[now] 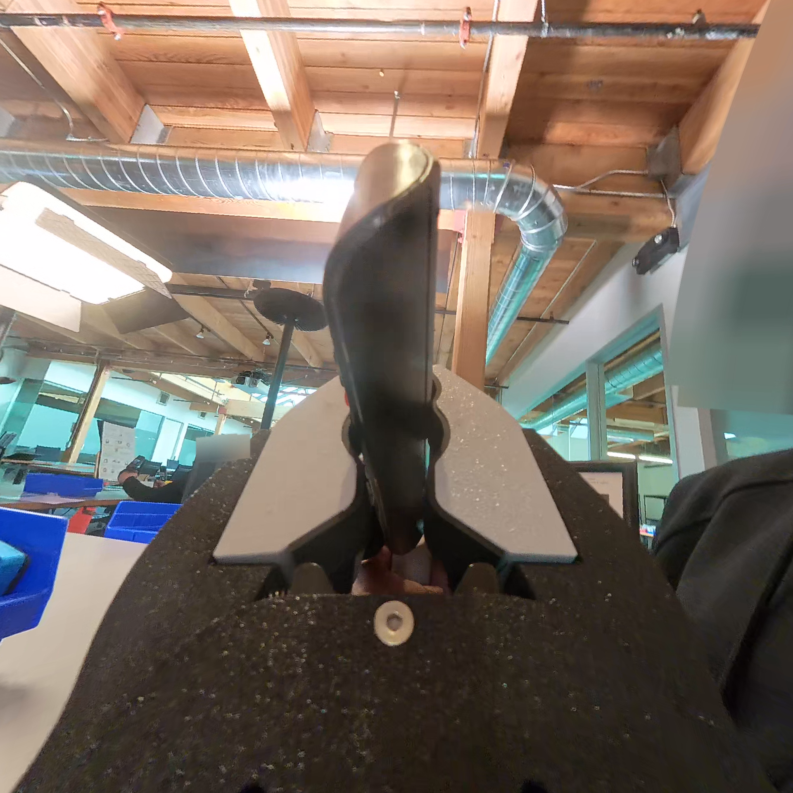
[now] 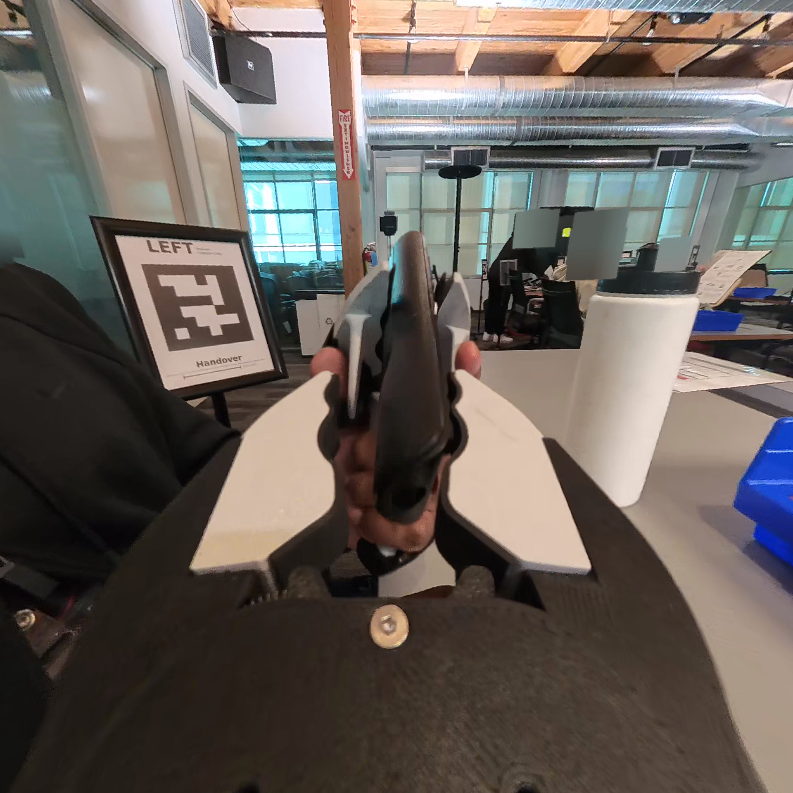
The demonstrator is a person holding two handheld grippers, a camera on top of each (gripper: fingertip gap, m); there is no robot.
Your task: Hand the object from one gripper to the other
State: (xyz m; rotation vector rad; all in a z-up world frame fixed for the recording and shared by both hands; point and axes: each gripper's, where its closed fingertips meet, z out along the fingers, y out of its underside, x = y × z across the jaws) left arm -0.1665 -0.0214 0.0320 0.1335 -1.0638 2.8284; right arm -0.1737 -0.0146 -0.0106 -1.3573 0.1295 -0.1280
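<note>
A handover is in progress, and both grippers appear clamped on one dark, curved object.

Left wrist view: a blue bin (image 1: 30, 570) sits at the left edge on a pale table (image 1: 64, 643). In the centre, the left gripper (image 1: 392, 433) points up toward a wooden ceiling, its two grey fingers (image 1: 300, 467) closed on the lower end of the object (image 1: 386, 309) — a black, curved piece with a shiny metal tip that rises well above the fingertips. A dark sleeve (image 1: 729, 558) fills the right edge.

Right wrist view: a dark sleeve (image 2: 86, 407) on the left, then a framed sign (image 2: 189, 304) on a stand. In the centre, the right gripper (image 2: 392, 412) has its grey fingers (image 2: 279, 476) pressed against both sides of the object (image 2: 407, 407), which runs lengthwise between them. Beyond it, the left gripper (image 2: 401, 309) grips the far end, with a hand (image 2: 386, 493) behind. To the right stand a white bottle (image 2: 631, 386) and a blue bin (image 2: 768, 493) on the table (image 2: 686, 579).

Risk, as a judgement: the object looks smooth and tapered, so if one gripper lets go before the other holds firmly it could slip or pivot — and fall toward the table. Pulling apart while both hold could twist it loose.
</note>
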